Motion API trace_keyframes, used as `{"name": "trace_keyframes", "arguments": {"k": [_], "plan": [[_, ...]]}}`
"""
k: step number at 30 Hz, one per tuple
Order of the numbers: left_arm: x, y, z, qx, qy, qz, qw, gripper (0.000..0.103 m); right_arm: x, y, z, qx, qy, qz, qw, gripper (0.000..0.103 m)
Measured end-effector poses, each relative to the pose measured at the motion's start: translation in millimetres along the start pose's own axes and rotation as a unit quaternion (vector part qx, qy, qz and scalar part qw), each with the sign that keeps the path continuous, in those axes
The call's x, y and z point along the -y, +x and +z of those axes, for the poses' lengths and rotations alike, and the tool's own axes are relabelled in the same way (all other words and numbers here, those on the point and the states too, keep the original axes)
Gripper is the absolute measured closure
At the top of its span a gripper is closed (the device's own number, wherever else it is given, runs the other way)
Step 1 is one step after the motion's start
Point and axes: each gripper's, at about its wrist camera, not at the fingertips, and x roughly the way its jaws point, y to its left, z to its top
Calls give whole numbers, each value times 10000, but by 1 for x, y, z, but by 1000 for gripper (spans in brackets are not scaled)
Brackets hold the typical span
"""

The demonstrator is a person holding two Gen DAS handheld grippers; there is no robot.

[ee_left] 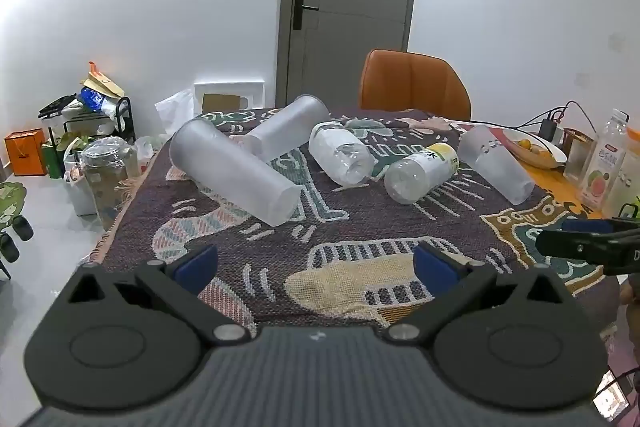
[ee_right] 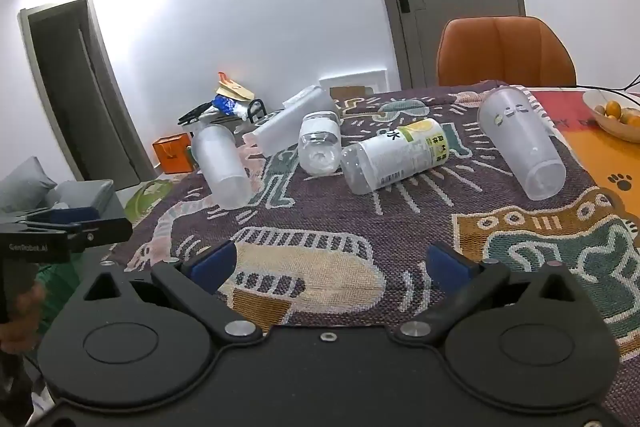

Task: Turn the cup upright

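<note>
Three frosted plastic cups lie on their sides on the patterned cloth: one at the left, one behind it, one at the right. Two clear bottles lie between them: a plain one and one with a yellow label. My left gripper is open and empty over the cloth's near edge. My right gripper is open and empty, further right; its finger shows in the left wrist view.
An orange chair stands behind the table. A bowl of oranges, a juice bottle and a charger with cables sit at the right. Bags and boxes crowd the floor at the left.
</note>
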Motion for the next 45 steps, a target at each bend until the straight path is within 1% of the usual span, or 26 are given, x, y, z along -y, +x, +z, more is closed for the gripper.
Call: {"name": "trace_keyframes", "arguments": {"k": [16, 19, 28, 33, 36, 39, 45], "plan": [[-5, -5, 2, -4, -140, -88, 9999, 0, -3, 2, 0, -44, -80, -19, 10000, 0], [-4, -6, 2, 38, -98, -64, 9999, 0, -2, 2, -2, -52, -80, -15, 10000, 0], [-6, -9, 3, 151, -213, -191, 9995, 0, -2, 3, -2, -56, -87, -22, 9999, 0], [-5, -8, 2, 151, -170, -142, 9996, 0, 0, 4, -2, -64, -57, -41, 10000, 0], [-4, -8, 1, 162, -141, -185, 9996, 0, 1, 4, -2, -66, -45, -44, 10000, 0], [-3, -8, 0, 164, -115, -56, 9998, 0, 1, 4, -2, -70, -49, -46, 10000, 0], [-6, -6, 0, 126, -156, -38, 9998, 0, 0, 6, -3, -115, -49, -41, 9999, 0]]}}
